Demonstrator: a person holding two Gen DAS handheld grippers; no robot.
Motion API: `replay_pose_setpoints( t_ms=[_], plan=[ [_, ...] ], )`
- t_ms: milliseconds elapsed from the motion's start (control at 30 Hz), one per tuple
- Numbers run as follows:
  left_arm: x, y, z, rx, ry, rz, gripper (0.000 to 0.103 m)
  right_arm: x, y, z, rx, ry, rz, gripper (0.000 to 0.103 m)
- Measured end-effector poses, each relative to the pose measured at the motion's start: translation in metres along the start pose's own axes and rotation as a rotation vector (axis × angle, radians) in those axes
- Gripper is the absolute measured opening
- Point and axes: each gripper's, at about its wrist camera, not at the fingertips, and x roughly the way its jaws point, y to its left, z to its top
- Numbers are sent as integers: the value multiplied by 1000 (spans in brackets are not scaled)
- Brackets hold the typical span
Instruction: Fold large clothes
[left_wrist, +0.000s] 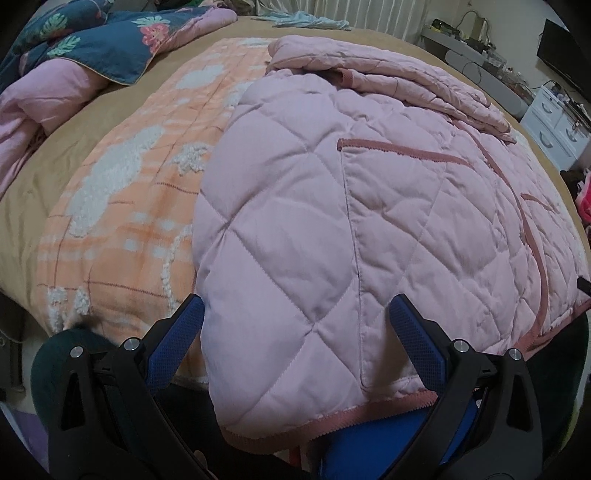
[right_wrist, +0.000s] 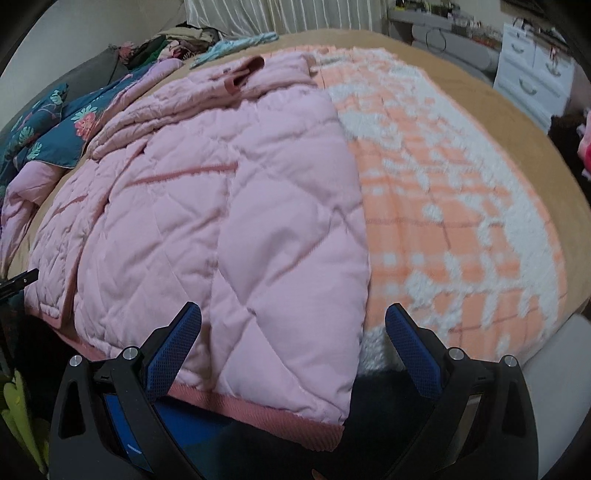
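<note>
A pink quilted jacket (left_wrist: 369, 221) with darker pink trim lies flat on the bed, its sleeves folded in across the top. It also shows in the right wrist view (right_wrist: 221, 206). My left gripper (left_wrist: 295, 314) is open, its blue pads on either side of the jacket's near left hem corner. My right gripper (right_wrist: 293, 317) is open, its pads on either side of the near right hem corner. Neither holds the cloth.
The jacket rests on an orange and white blanket (left_wrist: 129, 206) over a tan sheet (left_wrist: 37, 192). A blue floral quilt (left_wrist: 92, 40) is heaped at the far left. White drawers (left_wrist: 554, 122) stand beyond the bed's right edge.
</note>
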Motion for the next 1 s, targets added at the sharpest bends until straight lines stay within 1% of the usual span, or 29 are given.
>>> replay_pose_setpoints(
  t_ms=[67, 133, 233, 300, 333, 400, 433, 467, 500, 567, 600, 667, 700, 733, 767, 800, 867, 900, 933, 967, 1000],
  plan=[
    [0, 3, -1, -1, 8, -8, 94, 4, -2, -3, 17, 19, 18, 99],
    [0, 8, -2, -19, 12, -14, 94, 4, -1, -3, 27, 20, 22, 99],
    [2, 14, -4, -44, 28, -35, 94, 8, 5, -6, 15, 43, 41, 99],
    [3, 16, -4, -50, 36, -41, 94, 9, 6, -8, 12, 47, 52, 94],
    [4, 17, -4, -53, 40, -46, 94, 9, 6, -8, 13, 46, 76, 77],
    [6, 17, -5, -54, 48, -60, 94, 4, 12, -9, -6, 26, 79, 60],
    [7, 18, -6, -61, 54, -76, 94, -1, 15, -8, -16, 8, 108, 35],
    [8, 19, -7, -66, 59, -92, 94, -12, 19, -6, -21, -34, 141, 26],
    [8, 21, -8, -74, 60, -109, 92, -17, 23, -4, -27, -48, 153, 24],
    [7, 20, -11, -74, 53, -130, 75, -29, 32, 3, -58, -89, 174, 23],
    [6, 17, -12, -64, 50, -123, 70, -33, 35, 6, -67, -105, 188, 23],
    [2, 11, -13, -39, 41, -126, 46, -34, 39, 13, -75, -113, 189, 23],
    [-2, 7, -13, -23, 28, -116, 41, -32, 39, 13, -72, -106, 189, 24],
    [-4, 5, -13, -13, 22, -113, 34, -29, 37, 13, -67, -98, 196, 28],
    [-5, 4, -13, -7, 19, -115, 31, -25, 34, 10, -59, -87, 191, 29],
    [-5, 4, -13, -9, 17, -120, 31, -24, 31, 8, -52, -76, 186, 30],
    [-5, 3, -16, -2, 18, -112, 32, -14, 23, 0, -27, -43, 184, 42],
    [-4, 2, -17, -2, 21, -108, 34, -9, 19, -4, -14, -26, 190, 46],
    [-3, 1, -18, -1, 27, -107, 41, -5, 16, -7, -3, -8, 191, 49],
    [0, -2, -20, 7, 32, -101, 44, -1, 14, -12, 9, 7, 189, 49],
    [1, -3, -20, 12, 31, -94, 44, 2, 15, -16, 16, 13, 195, 49]
  ],
)
